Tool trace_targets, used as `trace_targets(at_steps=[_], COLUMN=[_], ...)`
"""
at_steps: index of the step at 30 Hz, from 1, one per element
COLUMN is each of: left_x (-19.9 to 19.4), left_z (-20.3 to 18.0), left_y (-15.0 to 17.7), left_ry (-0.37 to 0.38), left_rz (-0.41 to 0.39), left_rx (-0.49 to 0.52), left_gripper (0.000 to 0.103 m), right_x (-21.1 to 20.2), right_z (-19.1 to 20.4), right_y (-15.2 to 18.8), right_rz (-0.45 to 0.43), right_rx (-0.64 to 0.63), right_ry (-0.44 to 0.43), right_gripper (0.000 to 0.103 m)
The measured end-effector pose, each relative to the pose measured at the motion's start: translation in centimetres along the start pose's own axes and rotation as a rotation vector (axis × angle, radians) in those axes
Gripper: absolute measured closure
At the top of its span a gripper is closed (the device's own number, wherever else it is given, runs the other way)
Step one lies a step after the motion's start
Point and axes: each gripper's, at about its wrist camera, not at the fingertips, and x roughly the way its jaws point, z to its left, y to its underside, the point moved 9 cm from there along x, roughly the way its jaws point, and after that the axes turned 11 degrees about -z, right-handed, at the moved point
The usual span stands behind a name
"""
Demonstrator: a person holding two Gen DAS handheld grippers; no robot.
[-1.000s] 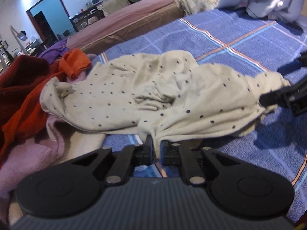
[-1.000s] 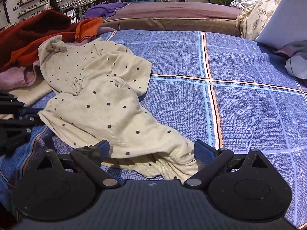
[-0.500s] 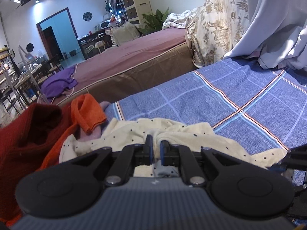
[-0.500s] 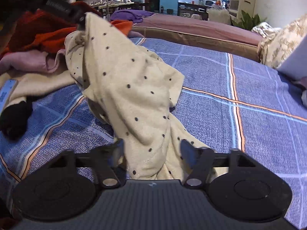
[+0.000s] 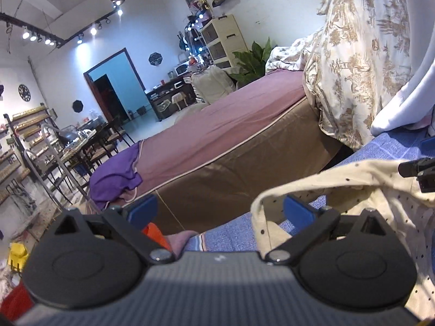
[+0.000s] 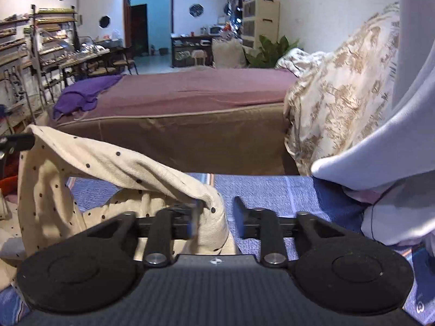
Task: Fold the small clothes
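A cream garment with dark dots (image 5: 361,179) hangs above the blue plaid bedspread (image 5: 231,233), stretched between both grippers. My left gripper (image 5: 218,209) has its jaws opening and standing wide; a hem of the garment loops over its right finger (image 5: 297,212), and the left pad is bare. My right gripper (image 6: 216,213) is also opening. The garment (image 6: 114,163) lies between its jaws, draped on the blurred left finger (image 6: 193,221) and apart from the right one. Each gripper shows at the edge of the other's view.
Orange (image 5: 156,235) and pink (image 5: 180,240) clothes lie under the left gripper. A floral duvet (image 6: 334,108) and a white quilt (image 6: 380,163) pile up on the right. Beyond the bedspread stands a brown bed with a mauve cover (image 6: 190,92) and a purple cloth (image 6: 81,95).
Both grippers rose and lifted the dotted garment off the bedspread. The left jaws, shut on the cloth before, now stand wide. The right jaws hold a narrower gap than a second ago.
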Motion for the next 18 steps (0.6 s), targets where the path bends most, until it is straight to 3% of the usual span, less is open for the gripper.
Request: trace_targets(at_steps=[2,4,7,9,13,18], left_x=[0.3,-0.1,-2.7,-5.2,-9.4,-15.7], left_z=[-0.5,-0.6,-1.2,-2.0,-1.3,4.2], left_y=[1.8,4.6,9.8,13.3,19.6,23.5], left_ry=[0.002,0.000,0.077,0.129,0.048,-0.077], left_rz=[0.038,0.093,0.172,0.186,0.255,0.299], left_rx=[0.037,0.033,-0.043,-0.032,0.044,-0.129], left_gripper=[0.000,0.000,0.000,0.000,0.000,0.001], right_x=[-0.6,-2.4,-4.8,-7.2,-12.1,-14.8], right_z=[-0.6,-0.7,0.6,2.6,8.2,17.3], right_y=[1.1,2.8,7.4,11.0,15.9,15.8], right_rz=[-0.023,-0.068,-0.010,0.045,0.085,0.002], right_rx=[-0.017,-0.025,0.031,0.081,0.049,-0.105], right_ry=[0.066,0.073,-0.056,-0.166,-0.320,-0.507], right_gripper=[0.000,0.000,0.000,0.000,0.000,0.000])
